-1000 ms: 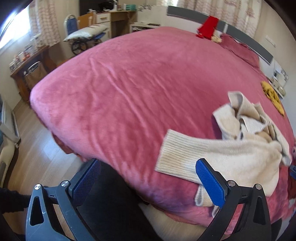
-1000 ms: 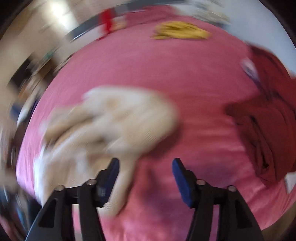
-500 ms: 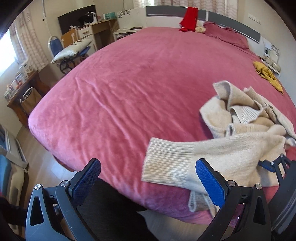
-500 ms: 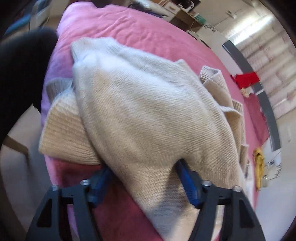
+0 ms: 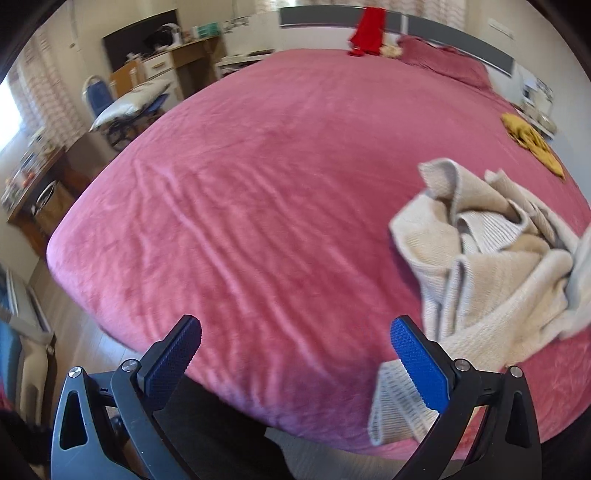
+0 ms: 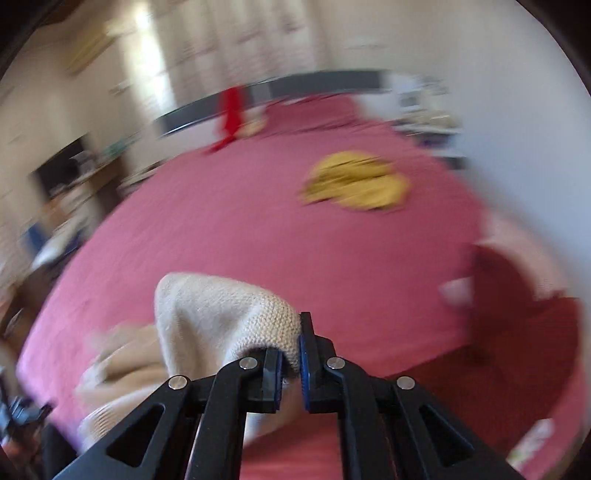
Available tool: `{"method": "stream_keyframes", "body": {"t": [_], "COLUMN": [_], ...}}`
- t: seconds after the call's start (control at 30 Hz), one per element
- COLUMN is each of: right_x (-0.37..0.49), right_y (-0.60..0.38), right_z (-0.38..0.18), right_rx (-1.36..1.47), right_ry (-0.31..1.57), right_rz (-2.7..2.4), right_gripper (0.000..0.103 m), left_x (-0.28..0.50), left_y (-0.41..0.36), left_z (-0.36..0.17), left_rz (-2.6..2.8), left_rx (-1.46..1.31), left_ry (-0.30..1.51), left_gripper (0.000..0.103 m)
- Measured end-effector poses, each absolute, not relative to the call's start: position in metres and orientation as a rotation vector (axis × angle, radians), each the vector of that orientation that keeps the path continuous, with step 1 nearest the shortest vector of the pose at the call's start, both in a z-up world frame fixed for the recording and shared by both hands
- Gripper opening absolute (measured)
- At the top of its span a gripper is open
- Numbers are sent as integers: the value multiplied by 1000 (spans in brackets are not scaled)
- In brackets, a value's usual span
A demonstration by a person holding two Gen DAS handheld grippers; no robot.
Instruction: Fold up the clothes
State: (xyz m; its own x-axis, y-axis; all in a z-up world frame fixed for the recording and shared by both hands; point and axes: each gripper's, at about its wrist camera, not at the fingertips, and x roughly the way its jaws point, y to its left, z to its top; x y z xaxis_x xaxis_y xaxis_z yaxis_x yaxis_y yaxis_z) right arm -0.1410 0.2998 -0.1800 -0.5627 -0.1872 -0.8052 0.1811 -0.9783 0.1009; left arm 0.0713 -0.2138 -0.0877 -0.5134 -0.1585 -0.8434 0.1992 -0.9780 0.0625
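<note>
A cream knit sweater (image 5: 491,280) is being held in a rumpled heap near the bed's near right corner, one ribbed piece hanging over the near edge. A fold of it (image 6: 229,317) is being pinched by the right gripper (image 6: 291,354), whose jaws are closed down to a narrow gap filled with knit; the fabric rises in a peak from the heap to the pads, so it is judged that the garment is being lifted by that fold, probably so that it can be shaken out or spread flat. Heavy blur in the right wrist view suggests that this gripper is being swung quickly.

The left gripper (image 5: 295,354) is being carried wide open above the near edge of the bed, with nothing between its blue pads (image 5: 417,362); it is judged to be kept ready for a second grip on the sweater just to its right.

The bed is being covered by a pink plush blanket (image 5: 258,206), softly wrinkled and bare across most of its width, which leaves room for laying a garment out. A yellow garment (image 6: 354,184) is lying crumpled towards the far right edge, a dark red cloth (image 6: 517,332) at the right edge, and something red (image 5: 369,29) is hanging at the headboard. A cluttered desk (image 5: 166,62) and a chair (image 5: 99,96) are standing beyond the left edge.
</note>
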Motion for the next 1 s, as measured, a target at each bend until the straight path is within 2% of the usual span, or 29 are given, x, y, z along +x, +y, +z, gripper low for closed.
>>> {"method": "stream_keyframes", "body": {"t": [0.07,0.1,0.27,0.37,0.47,0.53,0.63,0.67,0.73,0.77,0.8,0.93,1.0], "right_x": [-157,-166,-206,-196,-164,-160,-160,-160,-160,-161,-161,-159,-169], "right_y": [346,369,484,401,326,298,298,298,312,317,318,294,293], "right_z": [-176,-173,-163,-192,-232,-262,-299,-311,-327,-333,-331,-306,-310], "right_rx": [1390,1412,1516,1499,1533,1571,1675,1707,1739,1776,1778,1628,1604], "right_ry": [-106,-157,-428,-175,-182,-192,-354,-410,-637,-664,-616,-17,136], "right_rz": [-2696,-2739,-2940,-2654,-2309,-2215,-2109,-2071,-1996,-1996,-2039,-2250,-2314], "right_gripper": [14,25,31,33,34,34,34,34,34,34,34,34,34], "left_x": [66,64,59,55,53,55,58,59,61,62,63,55,56], "left_y": [-203,-198,-181,-174,-168,-165,-163,-165,-169,-173,-176,-173,-165], "left_z": [-95,-98,-115,-125,-132,-133,-130,-128,-125,-123,-122,-119,-123], "left_rz": [-2576,-2578,-2573,-2567,-2573,-2587,-2601,-2636,-2708,-2735,-2742,-2730,-2761], "left_rx": [1461,1475,1541,1599,1626,1575,1511,1503,1484,1445,1406,1192,1076], "left_ry": [26,7,-37,-52,-126,-254,-398,-419,-423,-443,-476,-773,-976], "left_gripper": [103,103,103,103,103,103,103,103,103,103,103,103,103]}}
